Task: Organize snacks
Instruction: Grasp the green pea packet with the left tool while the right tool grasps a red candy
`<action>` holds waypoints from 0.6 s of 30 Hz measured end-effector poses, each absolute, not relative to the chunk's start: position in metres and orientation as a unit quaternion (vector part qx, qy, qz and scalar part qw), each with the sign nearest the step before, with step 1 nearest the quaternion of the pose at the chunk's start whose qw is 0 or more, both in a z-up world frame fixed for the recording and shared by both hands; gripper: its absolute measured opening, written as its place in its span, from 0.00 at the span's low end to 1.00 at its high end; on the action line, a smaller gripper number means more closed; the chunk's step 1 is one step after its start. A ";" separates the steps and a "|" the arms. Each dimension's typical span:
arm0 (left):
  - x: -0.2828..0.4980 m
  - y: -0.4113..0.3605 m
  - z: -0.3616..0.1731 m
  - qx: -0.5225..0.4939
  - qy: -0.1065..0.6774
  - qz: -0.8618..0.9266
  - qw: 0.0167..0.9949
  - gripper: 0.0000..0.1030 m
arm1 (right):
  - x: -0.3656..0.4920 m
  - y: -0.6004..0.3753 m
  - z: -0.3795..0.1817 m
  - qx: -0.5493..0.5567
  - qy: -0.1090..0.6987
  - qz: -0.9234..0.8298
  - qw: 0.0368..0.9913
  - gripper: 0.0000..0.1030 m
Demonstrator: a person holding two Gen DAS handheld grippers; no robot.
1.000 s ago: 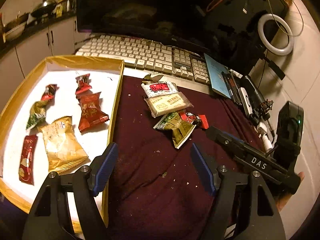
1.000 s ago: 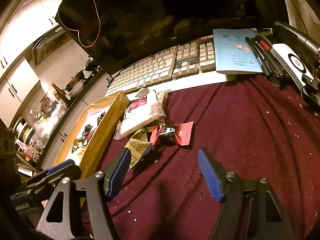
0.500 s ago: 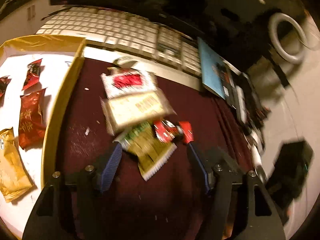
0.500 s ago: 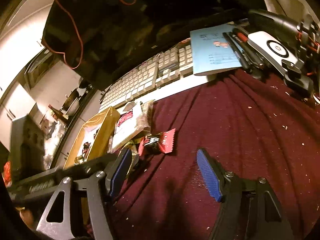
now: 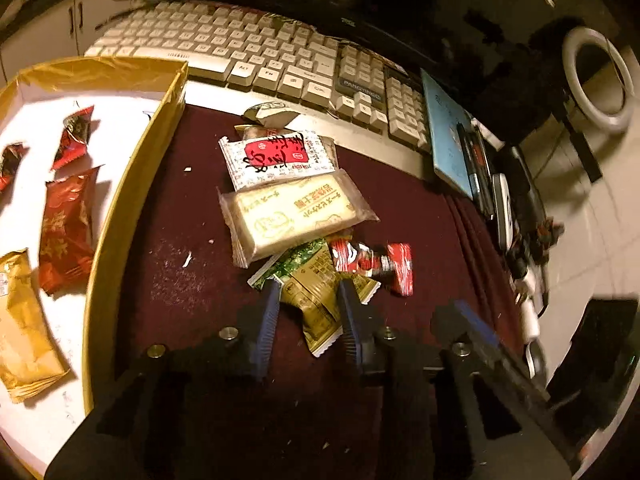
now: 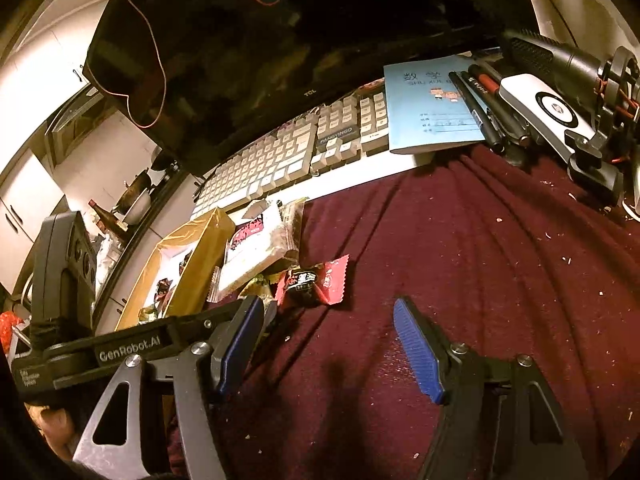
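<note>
Snacks are lying in a loose heap on the dark red cloth (image 5: 192, 264) covering the tabletop, just in front of a beige keyboard (image 5: 256, 52). You are closing the left gripper (image 5: 308, 304) around the green-and-olive snack packet (image 5: 316, 284); its blue fingers (image 5: 269, 312) are flanking the crumpled wrapper on both sides and are now touching it. Just beside that packet, a red twist-wrapped candy (image 5: 372, 264) is resting on the cloth, and a clear biscuit pack (image 5: 296, 212) and a white-and-red packet (image 5: 276, 156) are overlapping behind it. To the left, the gold-rimmed tray (image 5: 132, 184) is holding more wrapped snacks on its white floor. You are holding the right gripper (image 6: 328, 340) over bare cloth, its fingers (image 6: 416, 348) standing wide apart with nothing between them, near the red candy.
</note>
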State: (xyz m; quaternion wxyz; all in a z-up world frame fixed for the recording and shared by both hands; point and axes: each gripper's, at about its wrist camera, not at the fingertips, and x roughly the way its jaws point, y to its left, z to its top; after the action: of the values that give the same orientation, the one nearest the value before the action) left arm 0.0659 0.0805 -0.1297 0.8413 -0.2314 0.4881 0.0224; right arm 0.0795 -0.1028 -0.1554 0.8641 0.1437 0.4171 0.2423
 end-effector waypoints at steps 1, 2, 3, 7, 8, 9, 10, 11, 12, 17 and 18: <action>0.070 0.084 -0.133 -0.246 0.494 0.027 0.833 0.45 | 0.079 -0.102 -0.155 0.142 0.417 0.243 0.864 0.68; 0.070 0.087 -0.135 -0.255 0.497 0.027 0.829 0.51 | 0.079 -0.102 -0.155 0.141 0.416 0.243 0.865 0.68; 0.072 0.090 -0.136 -0.267 0.489 0.025 0.830 0.53 | 0.078 -0.102 -0.155 0.139 0.416 0.242 0.866 0.68; 0.069 0.092 -0.135 -0.284 0.486 0.039 0.826 0.50 | 0.077 -0.101 -0.155 0.135 0.414 0.240 0.867 0.68; 0.068 0.089 -0.136 -0.275 0.485 0.041 0.829 0.46 | 0.077 -0.101 -0.154 0.135 0.414 0.240 0.868 0.68; 0.065 0.083 -0.136 -0.258 0.488 0.034 0.833 0.36 | 0.077 -0.101 -0.154 0.135 0.414 0.239 0.868 0.68; 0.065 0.080 -0.135 -0.250 0.492 0.022 0.834 0.30 | 0.077 -0.101 -0.154 0.135 0.414 0.239 0.868 0.68; 0.063 0.077 -0.135 -0.244 0.498 0.008 0.832 0.25 | 0.076 -0.102 -0.154 0.136 0.413 0.239 0.868 0.68; 0.057 0.074 -0.135 -0.232 0.502 -0.001 0.833 0.24 | 0.077 -0.102 -0.154 0.137 0.413 0.239 0.868 0.68; 0.040 0.084 -0.138 -0.219 0.498 0.003 0.839 0.15 | 0.076 -0.100 -0.153 0.131 0.412 0.244 0.868 0.68; 0.036 0.088 -0.136 -0.210 0.493 0.014 0.844 0.15 | 0.076 -0.098 -0.153 0.127 0.414 0.246 0.867 0.68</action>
State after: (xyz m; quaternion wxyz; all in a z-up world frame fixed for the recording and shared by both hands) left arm 0.0358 0.0875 -0.1356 0.8440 -0.2101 0.4933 0.0138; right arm 0.0759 -0.0983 -0.1529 0.8668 0.1271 0.4145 0.2465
